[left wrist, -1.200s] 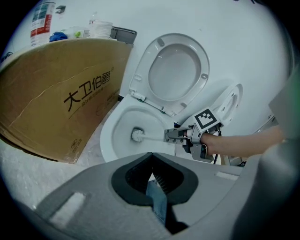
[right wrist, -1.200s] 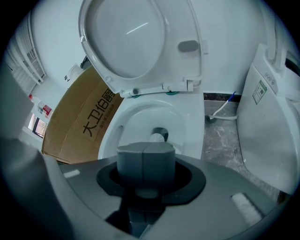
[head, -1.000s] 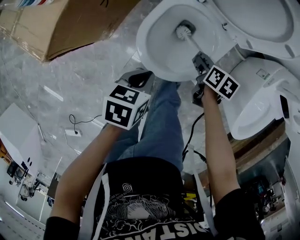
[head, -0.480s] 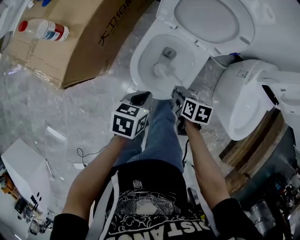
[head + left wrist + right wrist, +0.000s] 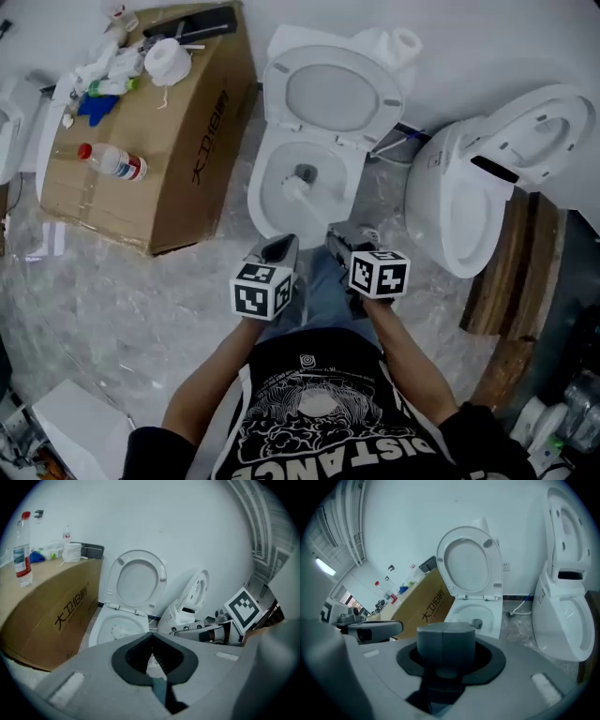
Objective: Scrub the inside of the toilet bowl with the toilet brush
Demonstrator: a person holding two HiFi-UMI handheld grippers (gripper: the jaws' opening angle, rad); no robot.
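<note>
A white toilet stands with its lid [image 5: 333, 98] up and its bowl rim [image 5: 257, 204] just beyond my grippers. The white head of the toilet brush [image 5: 294, 188] lies inside the bowl beside the drain, and it also shows low in the bowl in the left gripper view [image 5: 117, 631]. My right gripper [image 5: 336, 234] is at the bowl's near rim, shut on the brush handle. In the right gripper view its pressed-together fingers [image 5: 446, 634] hide the handle. My left gripper [image 5: 281, 246] hovers beside it, shut [image 5: 151, 644] and holding nothing.
A large cardboard box [image 5: 178, 141] lies left of the toilet, with a bottle [image 5: 111, 161], a tissue roll [image 5: 169, 58] and rags on it. A second white toilet [image 5: 459, 206] lies on wooden boards [image 5: 511, 272] at the right. Plastic sheeting covers the floor.
The head view has pulled back and up. The brush head has come off the drain to the bowl's near side, and both grippers have drawn back to the near rim.
</note>
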